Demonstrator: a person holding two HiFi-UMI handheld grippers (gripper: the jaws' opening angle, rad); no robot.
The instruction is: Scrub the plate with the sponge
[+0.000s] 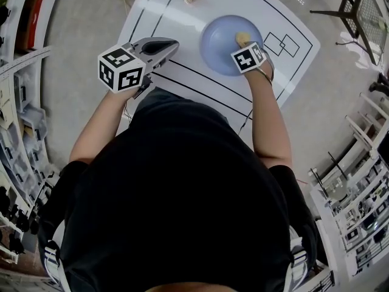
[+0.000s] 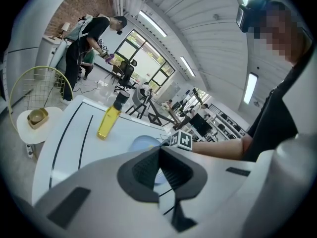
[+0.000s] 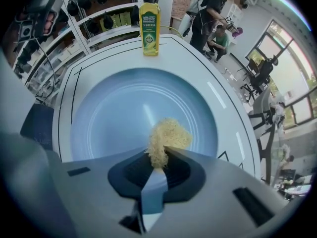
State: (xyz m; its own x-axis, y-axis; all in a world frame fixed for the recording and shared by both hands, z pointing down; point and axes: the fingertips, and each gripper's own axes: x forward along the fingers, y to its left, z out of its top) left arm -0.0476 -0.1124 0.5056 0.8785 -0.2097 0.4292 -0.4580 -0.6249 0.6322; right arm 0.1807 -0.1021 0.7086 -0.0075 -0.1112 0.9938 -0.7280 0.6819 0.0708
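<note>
Sponge point(image 3: 168, 137), a pale yellow fibrous wad, is pinched at its near end between the closed jaws of the right gripper point(image 3: 159, 156), with most of the wad sticking out past the tips. It hangs over the inner well of the round blue plate point(image 3: 119, 118), a little right of centre in the right gripper view; whether it presses on the surface cannot be told. From the head view the sponge point(image 1: 242, 39) shows over the plate's point(image 1: 219, 38) right part, just beyond the gripper's marker cube.

The left gripper point(image 2: 159, 151) is held to the plate's left, apart from it. Its jaws meet at the tips with nothing between them. In the head view it point(image 1: 163, 46) points across the white table point(image 1: 164, 8), low over the black lines printed on the top.

The plate lies flat on that table, inside the lined border. At the far edge stands a yellow bottle of dish soap point(image 3: 149, 28) with a dark cap, upright and well apart from the plate. The person's bare forearms reach out from a black shirt.

Beyond the table, shelves point(image 3: 94, 19) of dark items line one side, and people point(image 3: 210, 14) stand near tall windows.
</note>
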